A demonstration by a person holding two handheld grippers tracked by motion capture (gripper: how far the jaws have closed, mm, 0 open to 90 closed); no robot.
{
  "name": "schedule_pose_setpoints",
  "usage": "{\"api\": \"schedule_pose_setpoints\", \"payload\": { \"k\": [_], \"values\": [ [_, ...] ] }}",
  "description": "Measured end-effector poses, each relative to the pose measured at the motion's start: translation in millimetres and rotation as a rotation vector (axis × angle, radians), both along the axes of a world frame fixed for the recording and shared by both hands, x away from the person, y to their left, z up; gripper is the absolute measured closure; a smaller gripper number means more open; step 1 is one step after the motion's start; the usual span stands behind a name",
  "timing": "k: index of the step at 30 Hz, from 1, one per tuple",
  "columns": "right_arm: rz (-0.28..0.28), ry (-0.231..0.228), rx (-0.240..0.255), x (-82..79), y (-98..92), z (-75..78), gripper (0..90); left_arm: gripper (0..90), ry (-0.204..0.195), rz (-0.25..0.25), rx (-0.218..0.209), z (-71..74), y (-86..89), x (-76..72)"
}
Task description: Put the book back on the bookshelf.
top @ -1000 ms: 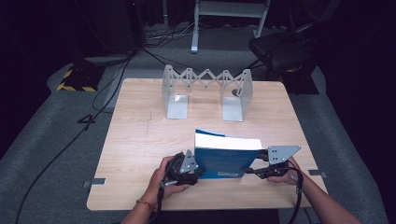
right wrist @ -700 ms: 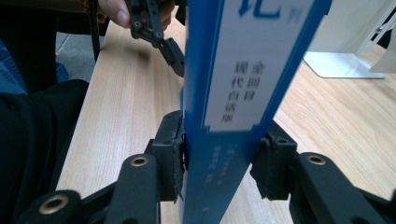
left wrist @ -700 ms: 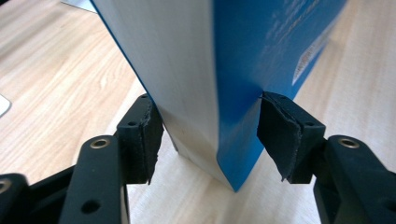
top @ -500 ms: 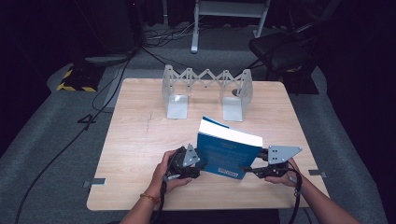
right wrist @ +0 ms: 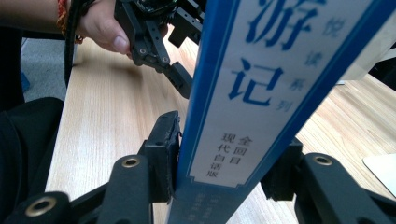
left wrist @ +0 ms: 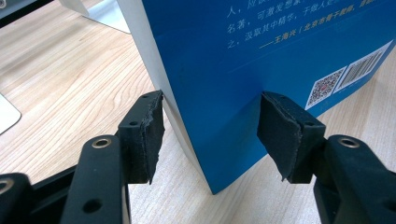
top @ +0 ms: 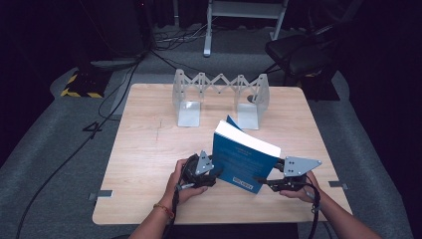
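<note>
A thick blue book (top: 244, 159) stands tilted on its lower edge near the front of the wooden table (top: 149, 149), white page block on top. My left gripper (top: 216, 174) holds its lower left corner: in the left gripper view the book (left wrist: 224, 70) sits between the pads of the gripper (left wrist: 210, 126), one on the page edge, one on the back cover. My right gripper (top: 261, 181) clasps the spine end. There the jaws of the gripper (right wrist: 224, 161) have just been opening, with the book (right wrist: 243, 93) still between them and the pads touching it.
A metal expanding book rack (top: 219, 89) with two upright end plates stands at the back middle of the table. A dark chair (top: 298, 55) and cables (top: 124, 89) lie on the floor behind. The left gripper (right wrist: 180, 77) and its hand appear beyond the book in the right gripper view.
The book has tipped up and turned between the two grippers, its top edge rising and slanting down to the right. Both hands have stayed almost in place.
</note>
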State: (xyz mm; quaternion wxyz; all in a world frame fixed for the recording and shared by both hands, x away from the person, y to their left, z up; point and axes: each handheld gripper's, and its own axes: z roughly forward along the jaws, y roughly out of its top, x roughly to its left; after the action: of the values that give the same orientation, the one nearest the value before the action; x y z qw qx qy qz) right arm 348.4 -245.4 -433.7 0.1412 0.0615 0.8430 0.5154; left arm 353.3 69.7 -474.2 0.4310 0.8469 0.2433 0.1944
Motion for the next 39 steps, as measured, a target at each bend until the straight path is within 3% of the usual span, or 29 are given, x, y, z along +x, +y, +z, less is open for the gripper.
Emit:
{"api": "schedule_pose_setpoints", "payload": {
  "k": [5,10,12,20,29,39],
  "values": [
    [-0.036,0.002,0.019,-3.2,3.3,4.6,55.5,39.4,0.006,-0.003,-0.006,-0.9,-0.7,0.6],
    [-0.057,0.014,0.034,-5.0,4.4,7.6,57.1,32.3,0.046,-0.010,0.034,-9.5,-4.8,4.1],
    [-0.062,0.018,0.036,-5.4,4.6,8.0,57.7,31.7,0.060,-0.014,0.024,-10.6,-4.2,5.4],
    [-0.078,0.022,0.046,-4.6,4.3,8.0,57.9,30.8,0.066,0.009,-0.007,-10.8,-6.7,5.0],
    [-0.074,0.008,0.041,-5.0,3.8,9.8,57.5,29.1,0.068,0.016,-0.007,-10.8,-8.1,4.5],
    [-0.095,-0.021,0.090,-8.3,3.2,24.4,56.9,25.3,0.073,0.031,-0.006,-10.7,-15.5,5.5]
  ]
}}
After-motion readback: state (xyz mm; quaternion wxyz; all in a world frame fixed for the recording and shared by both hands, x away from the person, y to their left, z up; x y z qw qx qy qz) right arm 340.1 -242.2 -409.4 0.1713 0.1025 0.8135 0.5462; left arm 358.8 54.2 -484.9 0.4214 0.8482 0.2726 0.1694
